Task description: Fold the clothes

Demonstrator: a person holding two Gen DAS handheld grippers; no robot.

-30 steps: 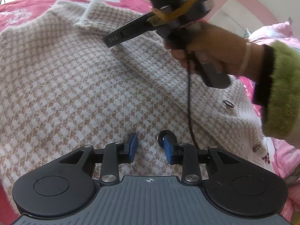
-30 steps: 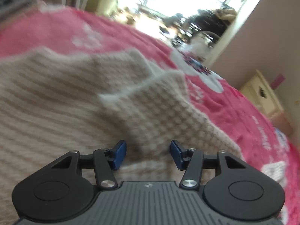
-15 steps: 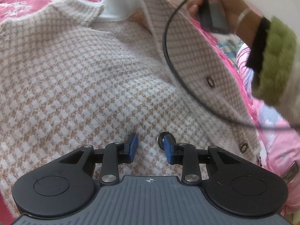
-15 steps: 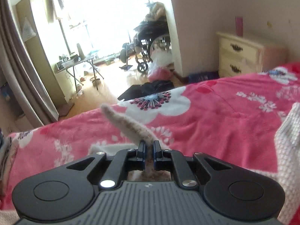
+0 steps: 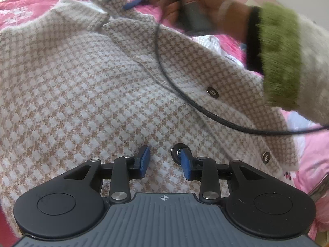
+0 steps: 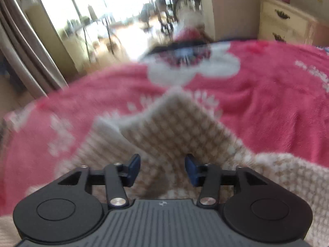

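A beige-and-white houndstooth cardigan (image 5: 92, 82) lies spread on a pink floral bedspread (image 5: 24, 6). My left gripper (image 5: 164, 154) rests low over its front, blue pads apart with only flat knit under them; a dark button (image 5: 176, 151) sits by the right pad. At the top of the left wrist view a hand (image 5: 185, 0) holds the blurred right gripper over the collar. In the right wrist view my right gripper (image 6: 162, 162) has its jaws opening. A corner flap of the cardigan (image 6: 181, 127) lies just ahead between them, unpressed.
A black cable (image 5: 185, 98) trails across the cardigan's button placket (image 5: 212, 92). A green fuzzy cuff (image 5: 277, 57) fills the upper right. Beyond the bed stand a cream dresser (image 6: 287, 24), curtains at the left and a bright room with furniture.
The right gripper pinched the cardigan's edge and lifted the front panel, then let go; the panel now lies flat again. The right hand shifted and rolled. The left gripper stayed put.
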